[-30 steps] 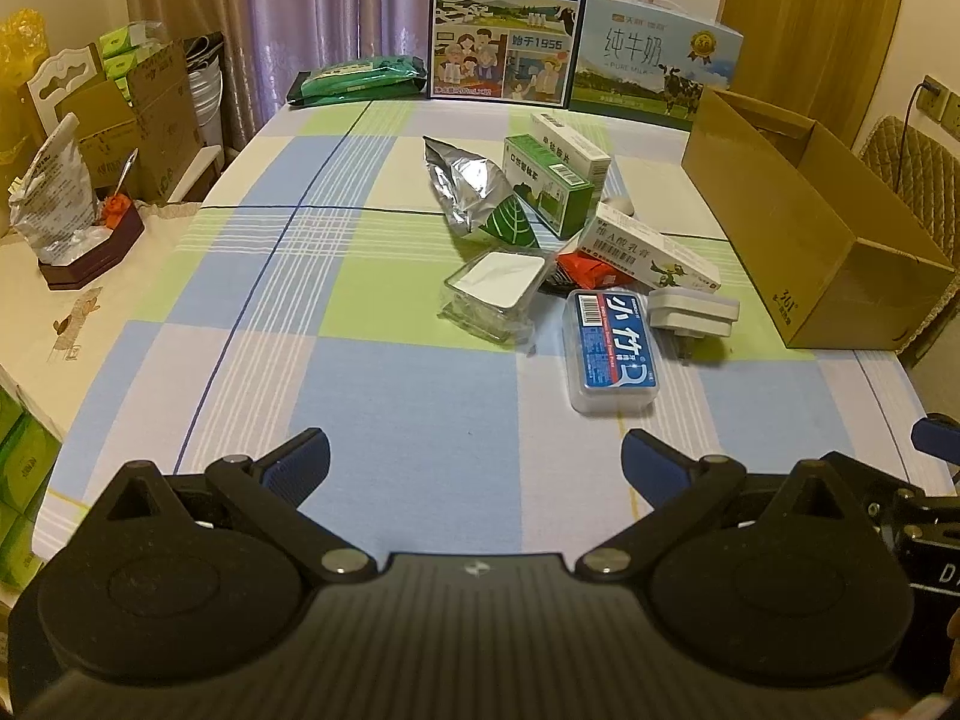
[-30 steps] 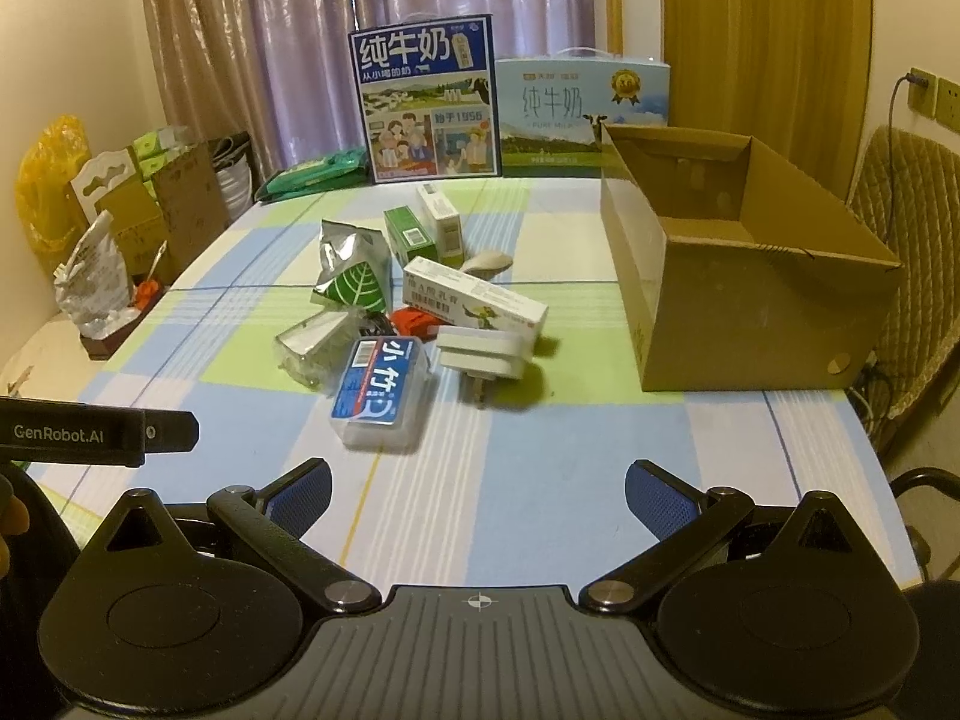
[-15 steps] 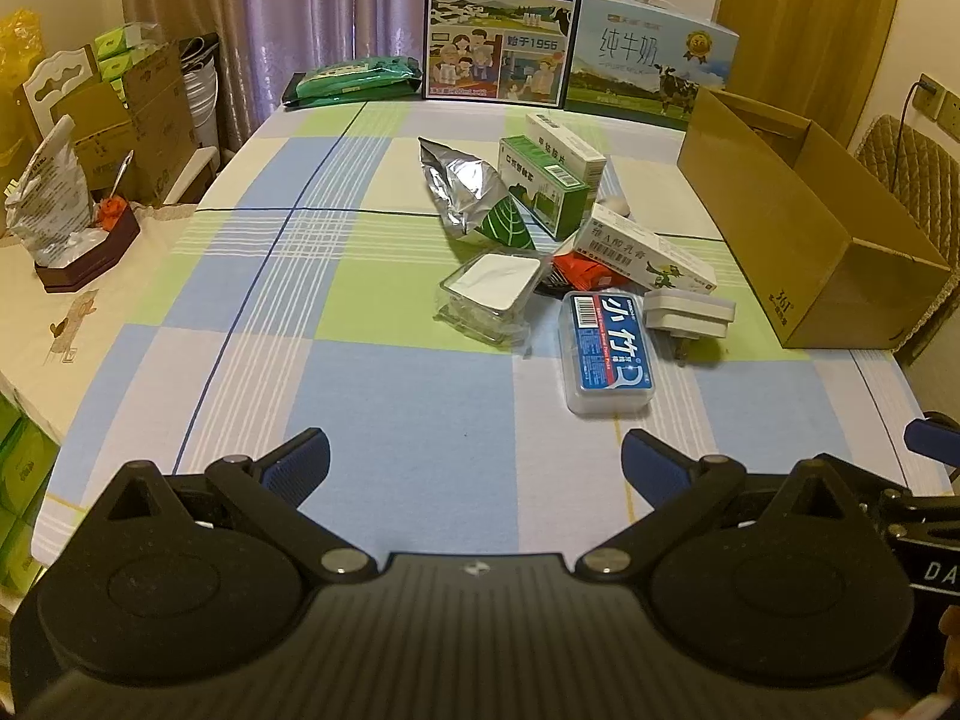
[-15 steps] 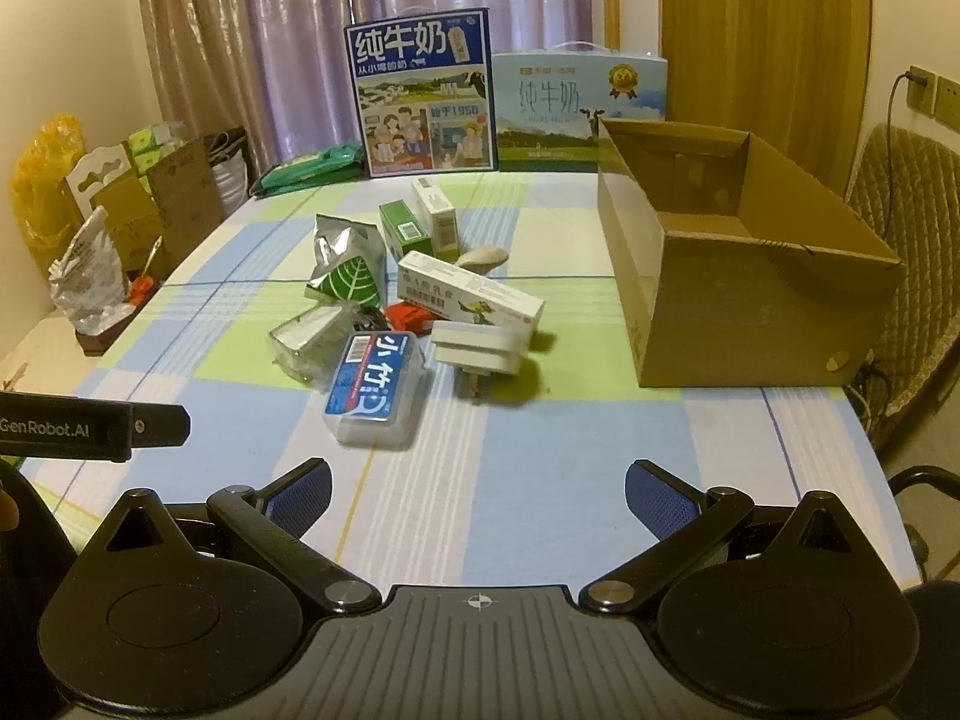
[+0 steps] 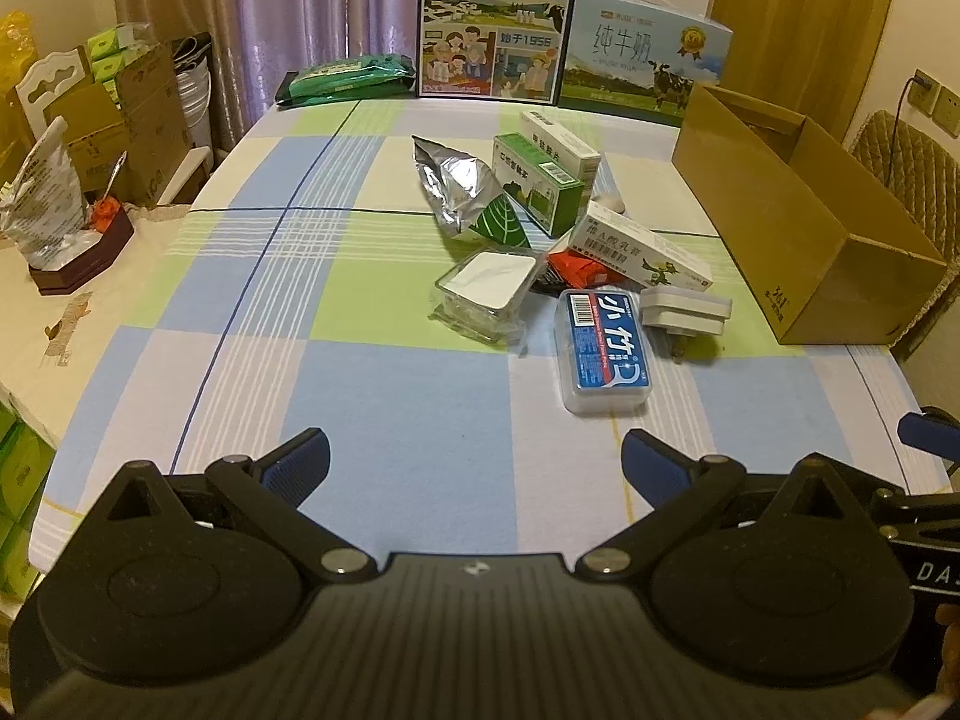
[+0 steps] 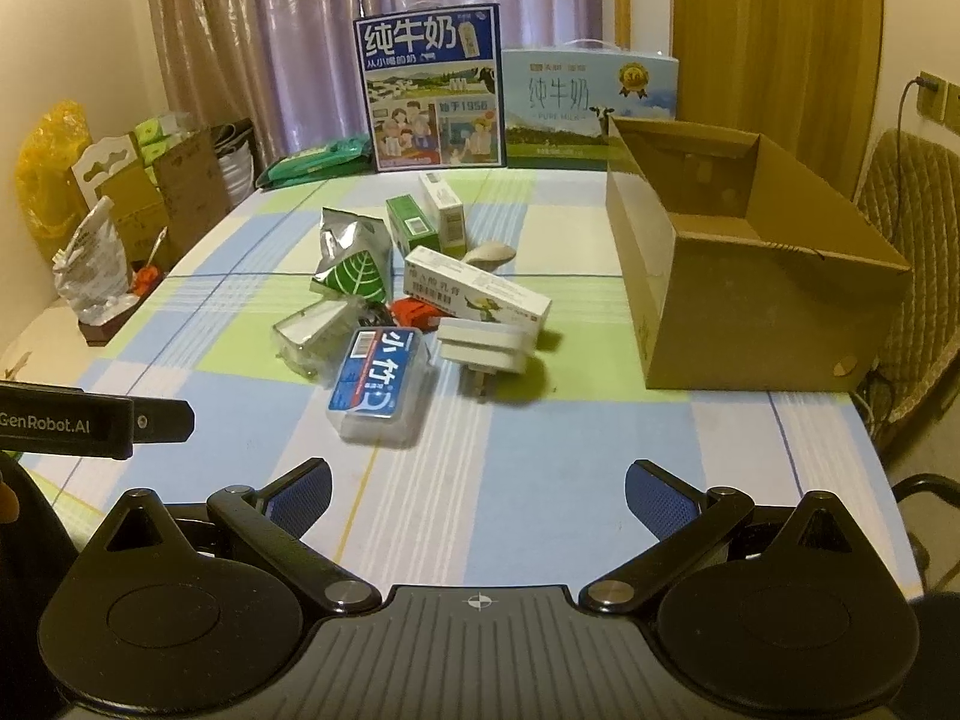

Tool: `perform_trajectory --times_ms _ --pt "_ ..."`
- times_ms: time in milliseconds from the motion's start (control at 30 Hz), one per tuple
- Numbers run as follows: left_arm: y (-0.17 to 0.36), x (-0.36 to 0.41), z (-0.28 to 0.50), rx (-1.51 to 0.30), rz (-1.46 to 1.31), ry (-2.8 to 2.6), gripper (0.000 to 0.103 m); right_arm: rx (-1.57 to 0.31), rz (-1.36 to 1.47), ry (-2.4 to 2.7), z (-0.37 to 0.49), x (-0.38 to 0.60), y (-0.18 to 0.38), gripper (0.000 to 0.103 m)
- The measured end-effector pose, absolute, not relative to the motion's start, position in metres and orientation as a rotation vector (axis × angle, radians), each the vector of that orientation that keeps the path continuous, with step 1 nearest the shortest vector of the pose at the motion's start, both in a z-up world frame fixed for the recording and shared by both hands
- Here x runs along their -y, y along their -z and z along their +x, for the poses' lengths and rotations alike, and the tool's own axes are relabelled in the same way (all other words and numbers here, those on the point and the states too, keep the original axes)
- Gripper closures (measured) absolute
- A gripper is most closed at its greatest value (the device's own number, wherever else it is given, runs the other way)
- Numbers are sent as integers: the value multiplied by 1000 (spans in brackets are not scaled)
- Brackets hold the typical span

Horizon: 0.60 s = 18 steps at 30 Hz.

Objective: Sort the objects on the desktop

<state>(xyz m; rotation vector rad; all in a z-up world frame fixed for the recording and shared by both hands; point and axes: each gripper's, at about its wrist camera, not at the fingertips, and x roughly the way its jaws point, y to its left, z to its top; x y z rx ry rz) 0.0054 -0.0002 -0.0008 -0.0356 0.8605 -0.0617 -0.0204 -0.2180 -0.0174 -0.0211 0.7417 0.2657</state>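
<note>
Stuff's heaped mid-counter: foil pouch (image 5: 462,195), green box (image 5: 537,183), long white box (image 5: 639,249), flat blue case (image 5: 603,351), white plug adapter (image 5: 684,312). Open cardboard box (image 5: 798,222) hugs the right edge.

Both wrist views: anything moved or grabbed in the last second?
Nothing grabbed. Both the left gripper and the right gripper eased slightly toward the pile, jaws open and empty. The blue-labelled plastic case, white plug adapter and cardboard box stayed put.
</note>
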Motion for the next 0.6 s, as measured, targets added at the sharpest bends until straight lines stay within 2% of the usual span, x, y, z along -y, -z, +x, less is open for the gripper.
perform_trajectory --times_ms 167,600 --pt "-1 -1 9 -850 -18 77 1 -677 22 -249 -23 220 14 2" --pt "-8 -21 53 -823 38 166 1 -724 -7 -270 2 203 21 2"
